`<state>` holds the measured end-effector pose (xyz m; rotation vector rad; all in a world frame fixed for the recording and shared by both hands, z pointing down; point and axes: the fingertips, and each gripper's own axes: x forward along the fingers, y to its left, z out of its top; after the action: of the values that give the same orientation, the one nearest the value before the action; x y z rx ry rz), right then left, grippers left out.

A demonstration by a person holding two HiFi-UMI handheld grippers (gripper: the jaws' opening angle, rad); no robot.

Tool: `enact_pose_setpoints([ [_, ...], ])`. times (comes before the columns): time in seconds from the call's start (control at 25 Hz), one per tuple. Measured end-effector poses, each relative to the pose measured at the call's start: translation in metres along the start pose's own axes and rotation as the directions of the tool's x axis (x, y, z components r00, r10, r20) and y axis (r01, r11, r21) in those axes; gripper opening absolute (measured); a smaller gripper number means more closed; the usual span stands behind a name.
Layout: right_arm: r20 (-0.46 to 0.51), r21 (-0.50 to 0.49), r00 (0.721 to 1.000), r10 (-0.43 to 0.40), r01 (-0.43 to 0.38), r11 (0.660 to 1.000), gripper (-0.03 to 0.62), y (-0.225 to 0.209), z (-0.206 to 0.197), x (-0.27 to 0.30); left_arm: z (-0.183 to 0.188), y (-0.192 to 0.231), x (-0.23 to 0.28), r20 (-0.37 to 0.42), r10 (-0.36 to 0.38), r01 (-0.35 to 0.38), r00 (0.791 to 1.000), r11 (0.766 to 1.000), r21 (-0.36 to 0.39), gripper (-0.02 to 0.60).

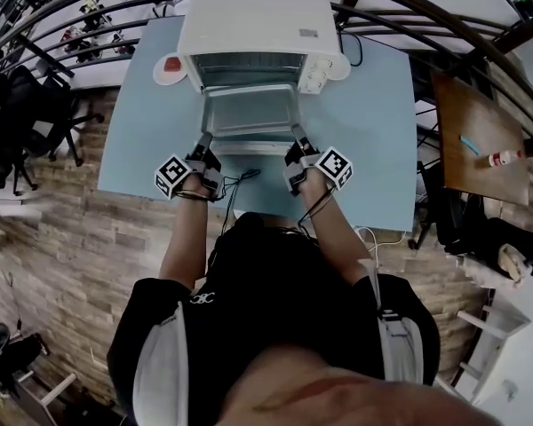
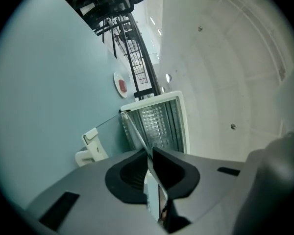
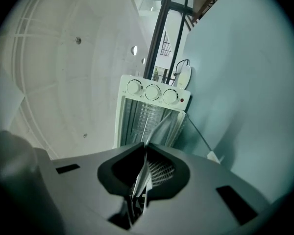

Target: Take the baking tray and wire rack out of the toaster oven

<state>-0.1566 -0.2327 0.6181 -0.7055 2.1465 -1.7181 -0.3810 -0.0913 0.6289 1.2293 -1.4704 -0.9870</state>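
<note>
**A:** Entry, grip state. What does each tool have?

**B:** Both are clamped on the baking tray [image 1: 249, 114]. The left gripper [image 1: 202, 142] pinches the thin rim at the tray's left front corner. The right gripper [image 1: 297, 137] has the right front corner. In each gripper view the pads meet on a sheet-metal edge.

**A:** Tray position, referenced to the toaster oven [image 1: 253, 29]?

**B:** Directly in front of the oven's mouth and mostly outside it. Its back edge is at or just inside the opening. It hangs over the dropped door, and the door handle [image 2: 90, 148] is at the end away from the oven. The oven itself stands on the pale blue table [image 1: 373, 167].

**A:** Why two corners rather than one?

**B:** My reading — the pan is wide and shallow, so a single pinch would let it twist or dip. Matched holds keep it level and square to the oven's opening, so it shouldn't catch the side walls.

**A:** Wire rack?

**B:** I can't single it out. Bars show inside the oven cavity, and there's a mesh pattern near the right jaws — I can't tell whether either is the rack. I'd log the tray step as under way and the rack as pending.
</note>
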Motion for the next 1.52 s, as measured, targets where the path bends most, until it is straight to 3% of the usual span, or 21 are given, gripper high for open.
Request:
enact_pose_setpoints([
  [0.24, -0.027, -0.019, 0.999, 0.043, -0.044, 0.999, 0.025, 0.003, -0.012, -0.016, -0.006, -0.013, -0.025, 0.013, -0.041, 0.040, 0.999, 0.994, 0.101, 0.041],
  [0.68, -0.001, -0.035, 0.997, 0.076, -0.076, 0.997, 0.028, 0.003, 0.002, -0.068, -0.051, -0.033, -0.044, -0.013, -0.059, 0.061, 0.998, 0.983, 0.176, 0.046],
  [1.12, 0.136, -0.040, 0.990, 0.047, -0.042, 0.998, 0.029, -0.020, 0.066, -0.137, -0.129, -0.061, -0.003, -0.169, -0.095, 0.130, 0.981, 0.969, 0.211, 0.048],
  [1.52, 0.291, -0.042, 0.957, -0.021, 0.034, 0.999, 0.031, -0.047, 0.126, -0.203, -0.208, -0.076, 0.048, -0.343, -0.099, 0.182, 0.934, 0.959, 0.218, 0.051],
])
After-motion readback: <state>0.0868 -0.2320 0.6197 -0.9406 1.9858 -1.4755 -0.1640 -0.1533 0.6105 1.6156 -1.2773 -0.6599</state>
